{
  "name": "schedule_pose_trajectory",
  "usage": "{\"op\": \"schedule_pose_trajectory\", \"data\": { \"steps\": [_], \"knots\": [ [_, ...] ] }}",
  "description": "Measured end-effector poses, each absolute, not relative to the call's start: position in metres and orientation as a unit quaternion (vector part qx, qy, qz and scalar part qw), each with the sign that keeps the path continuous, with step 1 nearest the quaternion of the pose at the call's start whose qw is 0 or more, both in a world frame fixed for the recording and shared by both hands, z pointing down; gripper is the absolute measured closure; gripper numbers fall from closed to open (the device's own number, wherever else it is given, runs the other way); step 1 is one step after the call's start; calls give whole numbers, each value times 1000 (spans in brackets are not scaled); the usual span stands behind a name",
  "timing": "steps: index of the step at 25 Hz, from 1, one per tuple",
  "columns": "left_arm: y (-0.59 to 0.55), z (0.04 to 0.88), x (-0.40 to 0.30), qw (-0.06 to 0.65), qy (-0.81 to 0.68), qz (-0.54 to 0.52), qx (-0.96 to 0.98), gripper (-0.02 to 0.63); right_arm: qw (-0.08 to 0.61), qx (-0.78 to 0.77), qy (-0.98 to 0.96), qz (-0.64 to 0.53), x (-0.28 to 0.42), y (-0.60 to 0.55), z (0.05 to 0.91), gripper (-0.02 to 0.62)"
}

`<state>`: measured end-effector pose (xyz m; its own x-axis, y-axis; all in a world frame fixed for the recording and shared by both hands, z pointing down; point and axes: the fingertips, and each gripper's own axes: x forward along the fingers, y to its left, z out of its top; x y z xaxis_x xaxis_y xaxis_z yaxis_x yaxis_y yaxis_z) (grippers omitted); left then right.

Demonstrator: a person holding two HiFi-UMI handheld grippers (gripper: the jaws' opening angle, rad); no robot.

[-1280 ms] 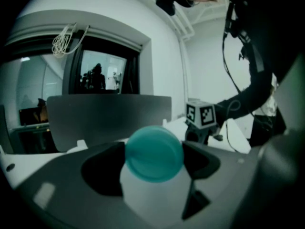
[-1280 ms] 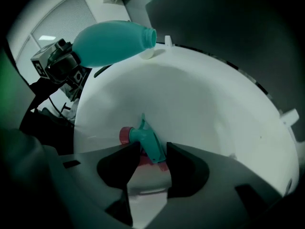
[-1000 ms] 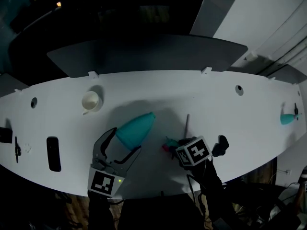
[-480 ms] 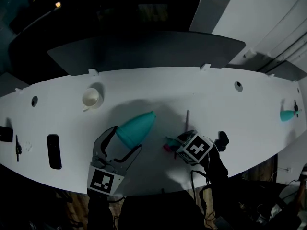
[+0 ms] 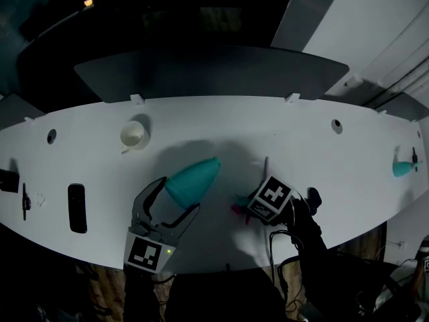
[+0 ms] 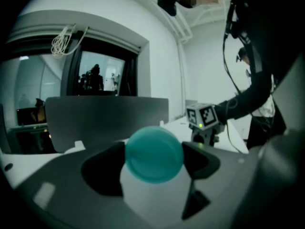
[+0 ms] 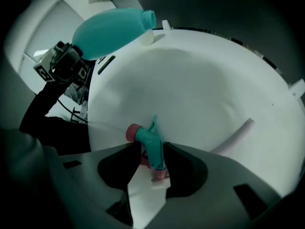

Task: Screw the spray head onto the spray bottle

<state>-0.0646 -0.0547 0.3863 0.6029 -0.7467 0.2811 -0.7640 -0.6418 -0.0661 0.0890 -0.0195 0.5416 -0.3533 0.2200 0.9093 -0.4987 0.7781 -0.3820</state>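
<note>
My left gripper (image 5: 178, 196) is shut on the wide end of a teal spray bottle (image 5: 194, 178), holding it almost level above the white table (image 5: 335, 154). In the left gripper view the bottle's round base (image 6: 154, 154) fills the gap between the jaws. The right gripper (image 5: 242, 206), pointing steeply down at the table, is shut on the teal spray head (image 7: 151, 144) with its pink nozzle (image 7: 132, 132). A pale dip tube (image 7: 237, 136) runs out from it across the table. In the right gripper view the bottle's open neck (image 7: 148, 18) points toward the far side of the table.
A white cup (image 5: 134, 135) stands at the back left. A black remote-like bar (image 5: 77, 208) lies near the left front edge. Another teal item (image 5: 402, 168) sits at the far right. A dark panel (image 5: 214, 72) rises behind the table.
The right gripper's marker cube has rolled and tilted while staying over the spray head. The left gripper and bottle have stayed where they were.
</note>
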Motion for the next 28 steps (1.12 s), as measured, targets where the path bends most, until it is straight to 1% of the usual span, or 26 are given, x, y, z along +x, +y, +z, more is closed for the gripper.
{"op": "schedule_pose_trajectory", "data": {
  "steps": [3, 6, 10, 15, 17, 21, 28],
  "knots": [
    [-56, 385, -65, 25, -424, 141, 894, 227, 519, 115, -755, 384, 95, -19, 539, 441],
    [-55, 385, -68, 30, -428, 138, 893, 227, 462, 157, -766, 419, 100, -20, 533, 465],
    [-57, 385, -70, 25, -430, 141, 892, 227, 408, 226, -768, 439, 116, -27, 529, 468],
    [-55, 377, -77, 32, -432, 126, 892, 229, 302, 325, -776, 448, 137, -52, 500, 468],
    [-51, 372, -79, 38, -421, 113, 899, 229, 271, 342, -788, 434, 141, -63, 479, 468],
    [-43, 358, -81, 57, -406, 70, 910, 229, 237, 350, -815, 395, 145, -83, 439, 468],
    [-26, 347, -86, 68, -377, 55, 922, 229, 213, 368, -833, 355, 154, -105, 405, 468]
  ]
}}
